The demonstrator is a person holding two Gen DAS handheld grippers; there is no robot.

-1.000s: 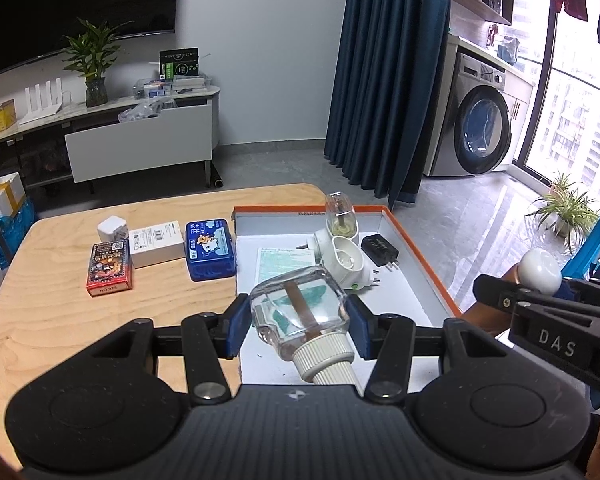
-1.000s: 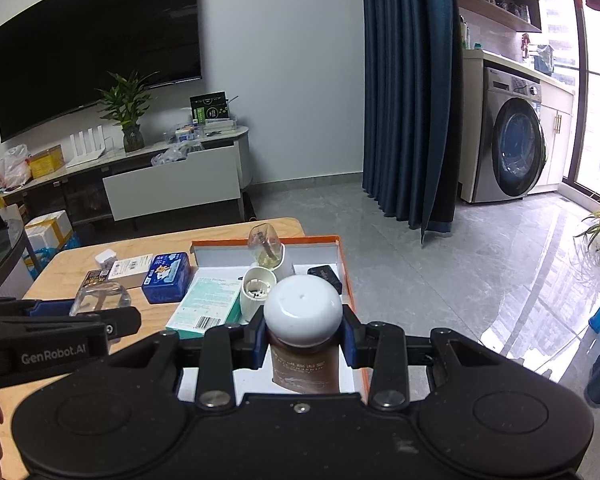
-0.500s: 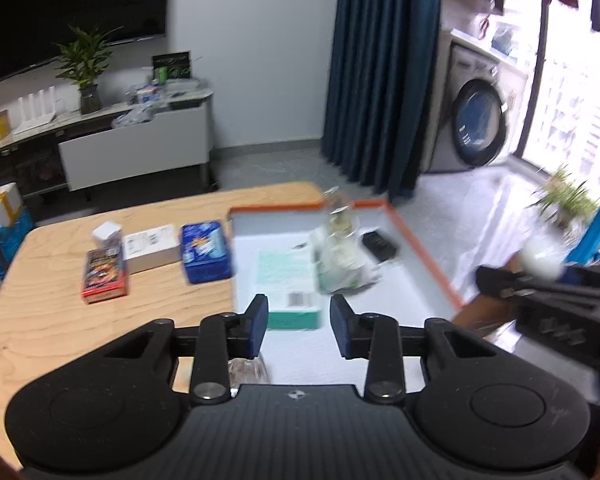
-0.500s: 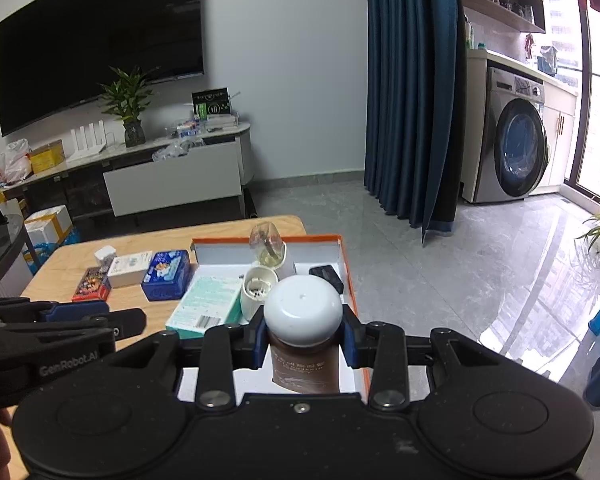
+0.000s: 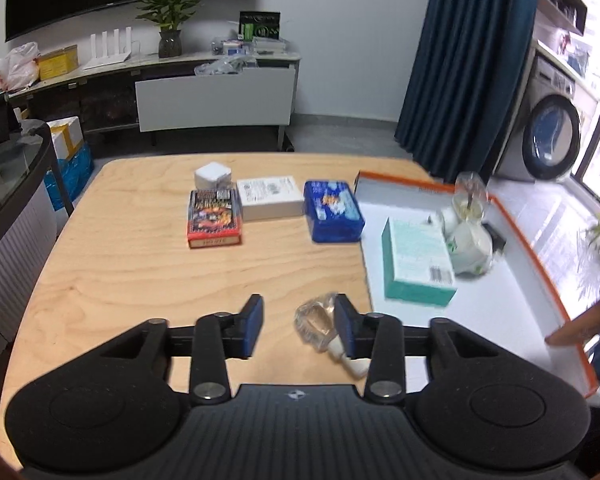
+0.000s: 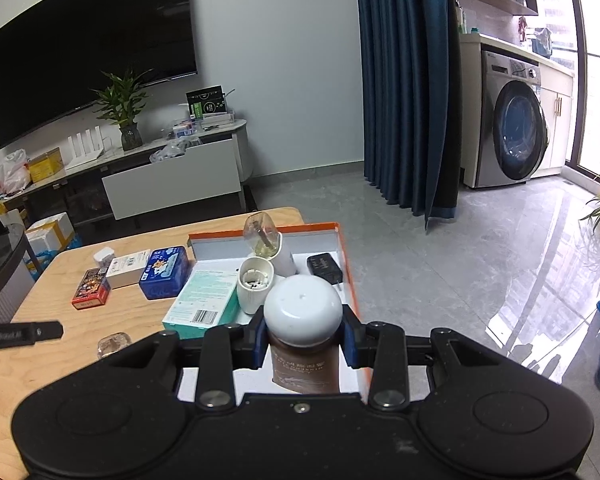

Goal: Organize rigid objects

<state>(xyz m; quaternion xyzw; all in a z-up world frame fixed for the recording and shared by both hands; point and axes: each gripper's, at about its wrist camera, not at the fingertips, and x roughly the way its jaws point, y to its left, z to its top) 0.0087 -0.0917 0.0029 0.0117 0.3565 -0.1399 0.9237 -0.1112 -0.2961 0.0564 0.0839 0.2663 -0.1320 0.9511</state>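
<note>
Fingers (image 5: 256, 322) of our left gripper (image 5: 298, 326) stood apart, gripping nothing; the clear bottle (image 5: 315, 326) lay on the table (image 5: 140, 280) beside the right pad. Our right gripper (image 6: 303, 338) clamped a brown jar (image 6: 304, 354) above the tray (image 6: 346, 264).

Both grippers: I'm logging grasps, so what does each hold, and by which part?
The right gripper clamps the brown bottle at its neck, under the white cap. The left gripper is open, holding nothing; the clear bottle lies on the table.

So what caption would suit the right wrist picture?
Right gripper holds a white-capped brown bottle above the orange-rimmed tray on the wooden table.
</note>
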